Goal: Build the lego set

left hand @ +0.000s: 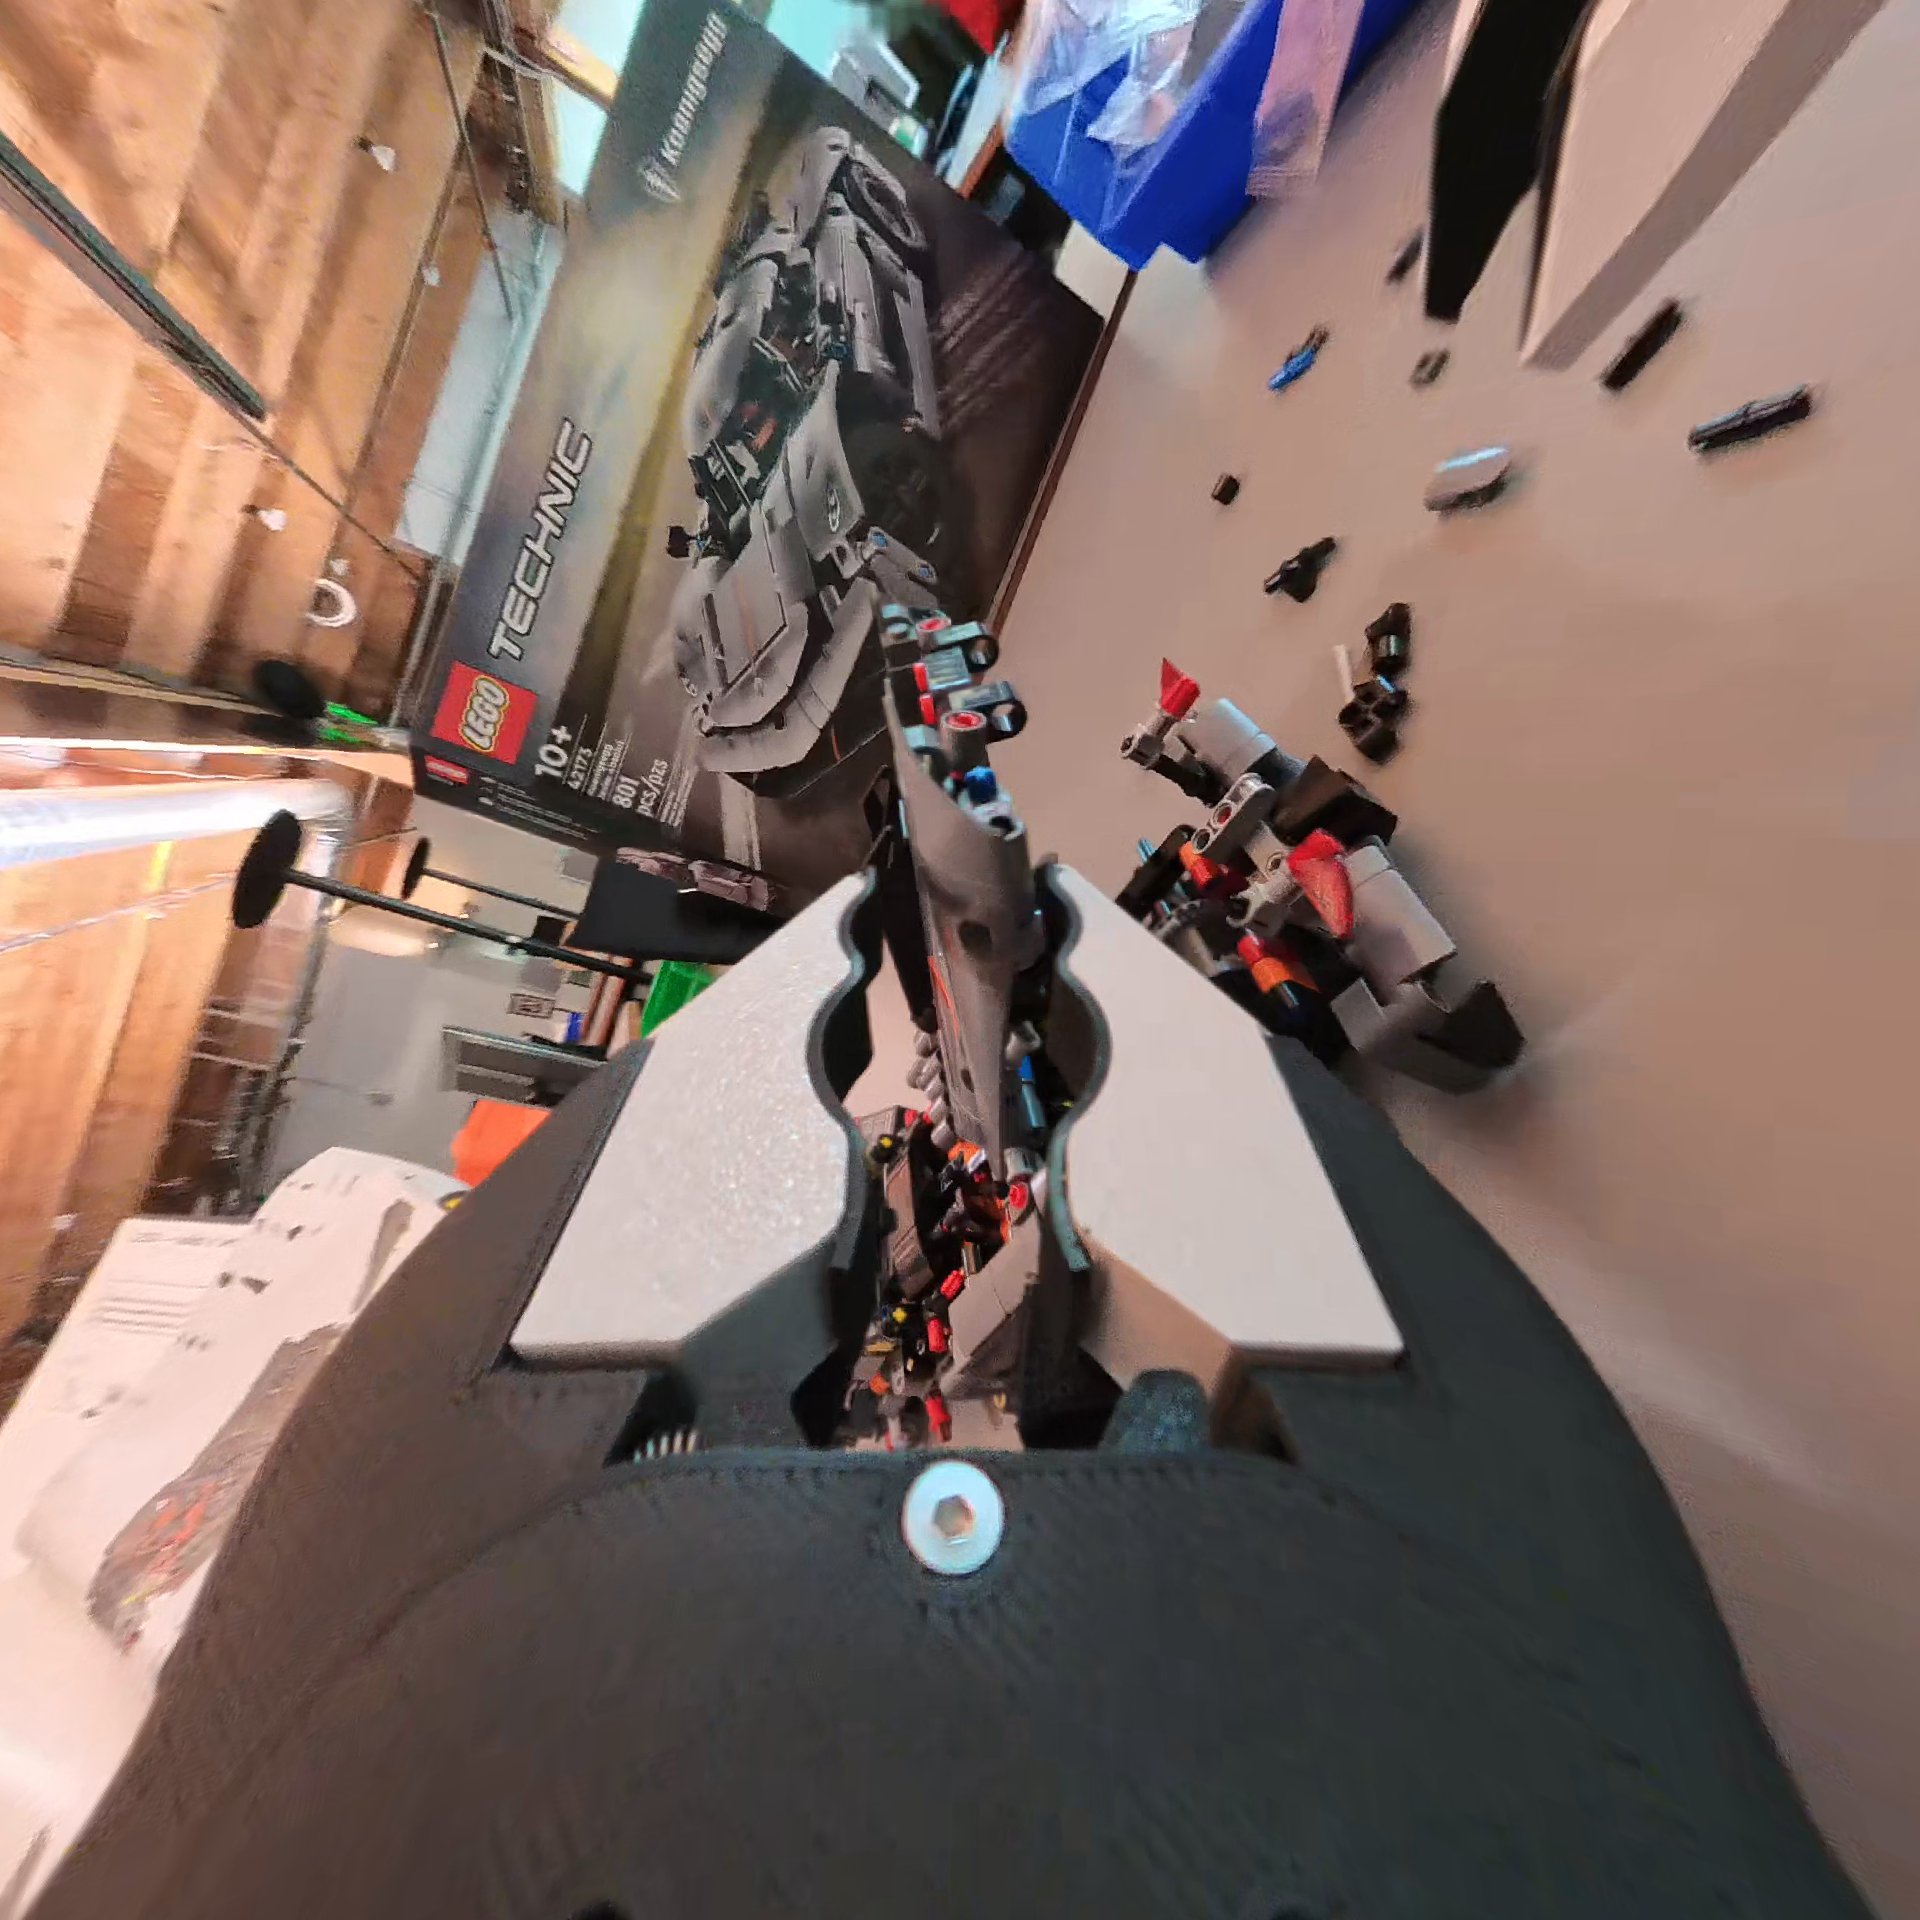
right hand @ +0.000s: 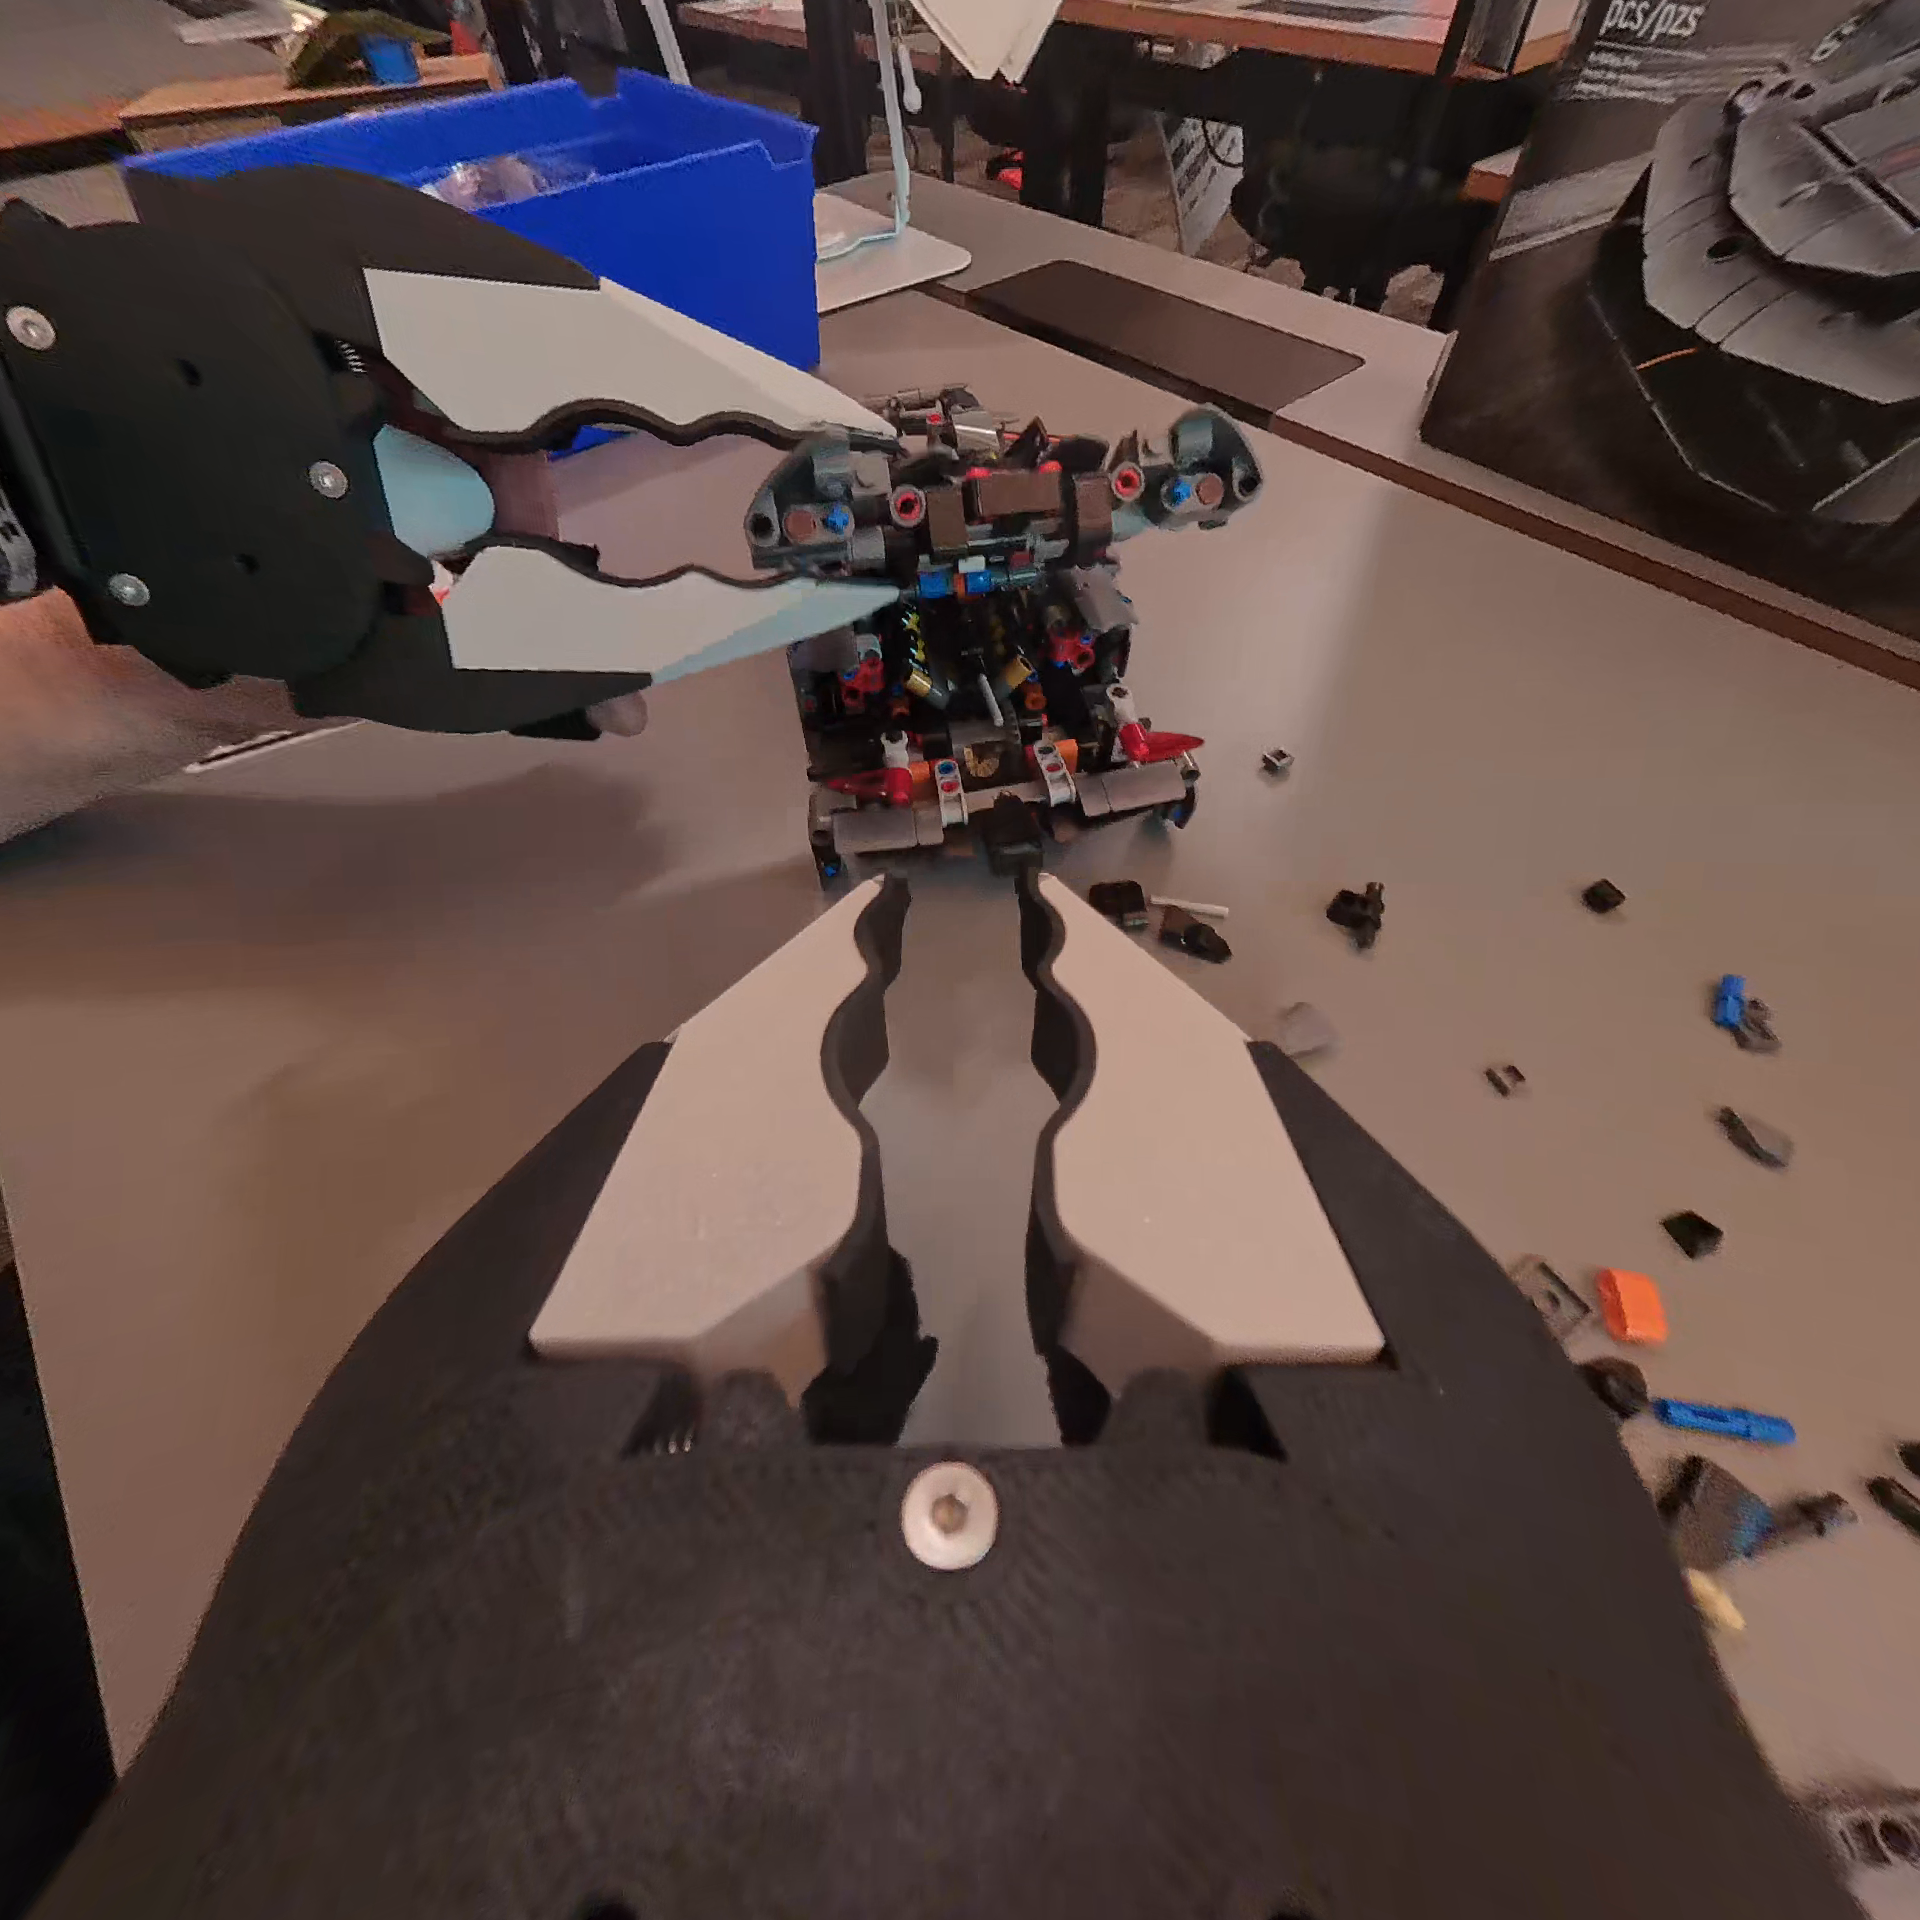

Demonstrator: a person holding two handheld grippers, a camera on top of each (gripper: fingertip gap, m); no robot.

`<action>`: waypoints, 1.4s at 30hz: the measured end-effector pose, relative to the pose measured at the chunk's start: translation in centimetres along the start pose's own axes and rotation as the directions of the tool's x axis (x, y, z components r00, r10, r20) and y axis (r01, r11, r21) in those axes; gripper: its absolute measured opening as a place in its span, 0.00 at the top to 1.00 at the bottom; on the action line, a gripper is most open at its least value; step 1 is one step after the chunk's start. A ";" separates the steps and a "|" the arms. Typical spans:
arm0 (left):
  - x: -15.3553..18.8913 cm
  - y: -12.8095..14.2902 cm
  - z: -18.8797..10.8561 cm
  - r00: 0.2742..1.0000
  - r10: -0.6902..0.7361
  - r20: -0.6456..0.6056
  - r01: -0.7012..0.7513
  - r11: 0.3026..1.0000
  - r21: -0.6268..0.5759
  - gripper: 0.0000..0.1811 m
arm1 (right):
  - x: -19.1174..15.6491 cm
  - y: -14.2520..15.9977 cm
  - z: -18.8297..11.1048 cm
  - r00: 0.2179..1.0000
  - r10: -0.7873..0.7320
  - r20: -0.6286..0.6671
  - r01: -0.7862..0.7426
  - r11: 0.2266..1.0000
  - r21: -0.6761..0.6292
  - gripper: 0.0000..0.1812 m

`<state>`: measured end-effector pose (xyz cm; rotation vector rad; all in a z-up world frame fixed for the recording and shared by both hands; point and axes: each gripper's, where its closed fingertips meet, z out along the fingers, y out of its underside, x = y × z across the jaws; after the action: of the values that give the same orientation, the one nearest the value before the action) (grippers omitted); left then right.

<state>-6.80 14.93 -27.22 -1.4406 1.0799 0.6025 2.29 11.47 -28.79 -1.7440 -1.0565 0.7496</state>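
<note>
Grey worktop (right hand: 416, 935) strewn with parts; left gripper (right hand: 894, 509) fingers seemingly clamp the model (right hand: 987, 644); right gripper (right hand: 961, 883) fingers apart, empty.

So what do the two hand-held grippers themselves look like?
Both match: the left hand-held gripper and the right hand-held gripper have a textured black body, two pale grey wedge fingers with wavy black inner pads, silver screws, and a small spring at the finger base.

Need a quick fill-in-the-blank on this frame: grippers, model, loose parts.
1. The left gripper is shut on the ____ car model.
2. The right gripper is open and holds ____.
3. Behind the left gripper sits a ____ bin.
4. The loose pieces lie on the table to the model's ____.

Missing: lego; nothing; blue; right
</note>
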 end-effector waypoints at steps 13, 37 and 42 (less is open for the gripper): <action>-0.4 0.2 -0.1 0.990 0.083 0.117 -0.082 0.997 -0.016 0.89 | -0.1 0.8 -1.5 0.999 0.018 0.043 -0.019 0.999 0.028 0.89; -2.3 0.7 -0.1 0.973 -0.228 0.033 0.227 0.973 0.031 0.90 | -0.7 0.9 -1.3 0.997 0.025 0.073 -0.027 0.999 0.021 0.89; -2.4 1.3 0.0 0.965 -0.261 0.013 0.260 0.965 0.031 0.91 | -0.8 0.9 -1.2 0.996 0.032 0.082 -0.034 0.999 0.025 0.89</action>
<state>-8.98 15.68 -25.81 -1.5188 0.8628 0.4082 3.26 10.09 -29.13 -1.7242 -1.0705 0.8581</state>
